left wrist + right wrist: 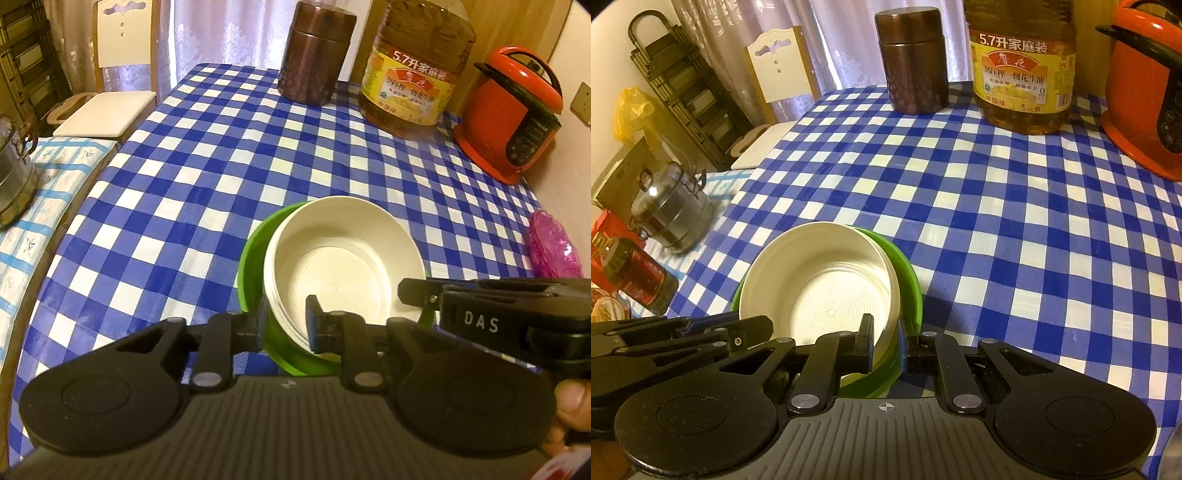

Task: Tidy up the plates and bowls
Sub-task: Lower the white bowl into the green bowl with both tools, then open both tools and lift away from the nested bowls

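A white bowl [343,258] sits nested inside a green bowl [255,254] on the blue checked tablecloth [207,177]. My left gripper [288,325] is shut on the near rims of both bowls, one finger inside the white bowl, one outside the green. In the right wrist view the white bowl [820,280] and green bowl [908,284] show too. My right gripper [884,343] is shut on their rims at the right side. Each gripper shows in the other's view: the right one [417,291], the left one [750,332].
A brown canister [314,55], a big oil bottle [413,70] and a red rice cooker [517,114] stand at the back. A pink object [554,247] lies at the right edge. A metal pot [672,210] and a red tin [635,273] sit left.
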Demonstrator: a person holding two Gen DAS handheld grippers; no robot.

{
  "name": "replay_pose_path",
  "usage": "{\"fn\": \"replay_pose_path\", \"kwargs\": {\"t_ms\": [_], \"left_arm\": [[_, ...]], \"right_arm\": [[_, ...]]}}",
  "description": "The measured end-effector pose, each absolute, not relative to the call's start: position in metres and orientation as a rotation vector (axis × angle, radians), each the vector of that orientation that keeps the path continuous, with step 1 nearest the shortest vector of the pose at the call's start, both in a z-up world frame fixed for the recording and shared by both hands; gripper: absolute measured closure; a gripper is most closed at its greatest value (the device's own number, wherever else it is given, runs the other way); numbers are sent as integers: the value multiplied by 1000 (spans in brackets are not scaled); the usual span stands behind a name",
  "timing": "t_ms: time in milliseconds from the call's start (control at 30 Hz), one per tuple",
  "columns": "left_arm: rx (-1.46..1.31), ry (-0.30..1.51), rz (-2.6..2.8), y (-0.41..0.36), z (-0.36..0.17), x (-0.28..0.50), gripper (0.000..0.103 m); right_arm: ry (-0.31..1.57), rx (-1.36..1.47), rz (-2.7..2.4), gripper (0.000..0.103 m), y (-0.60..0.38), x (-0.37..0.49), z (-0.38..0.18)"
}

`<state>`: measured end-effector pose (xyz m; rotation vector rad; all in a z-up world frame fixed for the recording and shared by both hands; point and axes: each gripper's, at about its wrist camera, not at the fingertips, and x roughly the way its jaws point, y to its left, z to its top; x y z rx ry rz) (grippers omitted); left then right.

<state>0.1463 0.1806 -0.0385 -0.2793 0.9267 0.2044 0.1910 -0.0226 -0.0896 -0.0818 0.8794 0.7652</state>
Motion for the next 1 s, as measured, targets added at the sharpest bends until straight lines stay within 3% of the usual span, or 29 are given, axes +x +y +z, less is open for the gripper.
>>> {"fn": "replay_pose_path", "kwargs": {"t_ms": [267, 567, 767, 1000], "left_arm": [[-243, 908, 176, 177, -34, 145, 66], [-279, 835, 169, 185, -26, 131, 65], [-328, 775, 174, 181, -12, 118, 65], [-348, 758, 148, 157, 0, 100, 65]], "right_arm": [[866, -64, 763, 89, -25, 188, -88], [840, 17, 778, 86, -37, 184, -81], [817, 102, 764, 70, -63, 180, -72], [809, 165, 700, 69, -107, 167, -64]]}}
